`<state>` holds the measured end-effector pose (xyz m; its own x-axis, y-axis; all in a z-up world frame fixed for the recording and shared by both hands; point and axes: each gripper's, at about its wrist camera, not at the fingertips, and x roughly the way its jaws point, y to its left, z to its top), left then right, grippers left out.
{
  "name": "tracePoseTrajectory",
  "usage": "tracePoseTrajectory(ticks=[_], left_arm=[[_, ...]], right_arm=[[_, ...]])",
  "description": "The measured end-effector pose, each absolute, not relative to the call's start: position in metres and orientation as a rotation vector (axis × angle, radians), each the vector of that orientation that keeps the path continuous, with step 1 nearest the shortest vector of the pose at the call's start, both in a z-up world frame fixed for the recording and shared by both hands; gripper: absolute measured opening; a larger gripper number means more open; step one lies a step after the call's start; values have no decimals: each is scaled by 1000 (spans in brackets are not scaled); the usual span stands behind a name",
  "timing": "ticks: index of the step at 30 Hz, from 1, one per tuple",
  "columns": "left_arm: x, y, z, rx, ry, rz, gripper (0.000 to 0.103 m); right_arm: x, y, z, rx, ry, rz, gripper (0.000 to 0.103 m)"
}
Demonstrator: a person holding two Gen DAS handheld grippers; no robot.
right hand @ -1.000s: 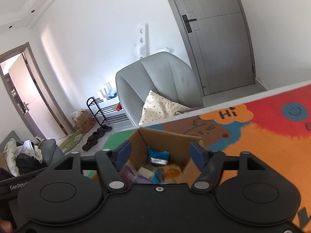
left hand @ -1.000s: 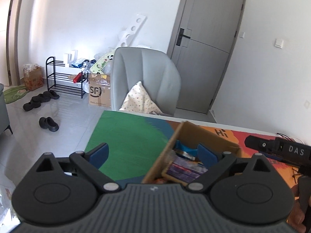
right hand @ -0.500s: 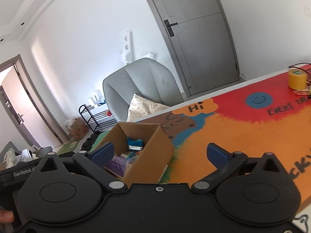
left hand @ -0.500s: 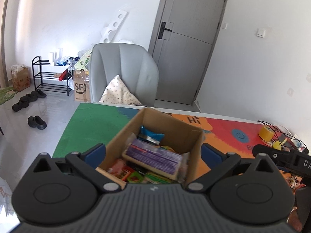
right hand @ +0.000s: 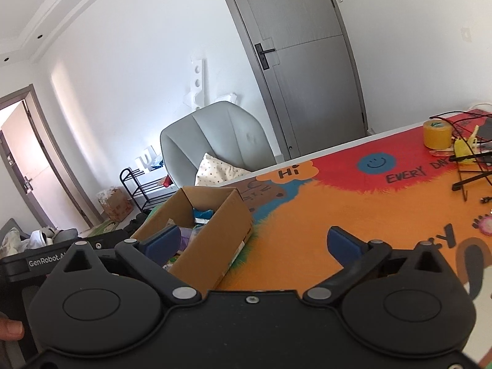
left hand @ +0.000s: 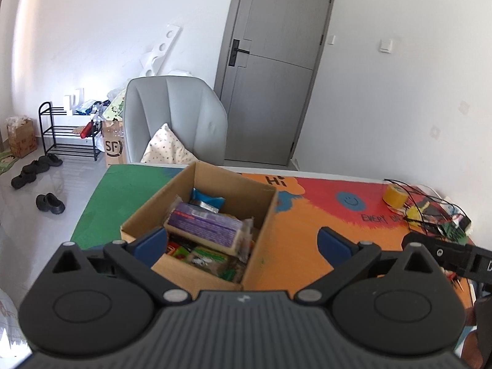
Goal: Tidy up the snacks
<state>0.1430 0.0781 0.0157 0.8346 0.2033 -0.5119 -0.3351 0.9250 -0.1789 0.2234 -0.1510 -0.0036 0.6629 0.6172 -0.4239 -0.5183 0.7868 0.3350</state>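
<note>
A brown cardboard box stands on the colourful table mat, filled with snacks: a purple packet on top, a blue packet behind it, green and red packs below. My left gripper is open and empty, held above the box's near edge. In the right wrist view the same box is at lower left. My right gripper is open and empty, above the box's right side and the orange mat.
A yellow tape roll and tangled black wires lie at the table's right; they also show in the right wrist view. A grey armchair with a cushion stands behind the table. The table's left edge drops to the floor.
Both grippers have opened wide and pulled back and up from the box. The box now shows whole in the left wrist view and sits further left in the right wrist view.
</note>
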Motion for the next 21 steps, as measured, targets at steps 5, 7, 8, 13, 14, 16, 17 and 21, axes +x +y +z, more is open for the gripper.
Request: tracePoseTrajectory(ticks=[5,7,8,13,14,16,17,21], left_arm=[[127,63,18,-237,501,277,103],[120,58,20,-223,492,270,103],[117,55,21,-221,491,267,103],[98,45,23,-204,482,254,103],[93,43,23,-199,480,258,103],[86,39,24,-190,484,260,103],[83,38,25,-185,483,259,103],[66,35,29,-171,469,263,103]], right_arm=[[208,-164,-2,190,539,632,103],[200,-169,-1,188,535,633,103],[196,-170,-1,184,531,637,103],[174,-176,4,161,516,640,103],[170,-177,4,152,514,638,103],[161,-178,8,126,514,633,103],[157,-179,10,117,507,633,103],[138,-187,19,93,476,627,103]])
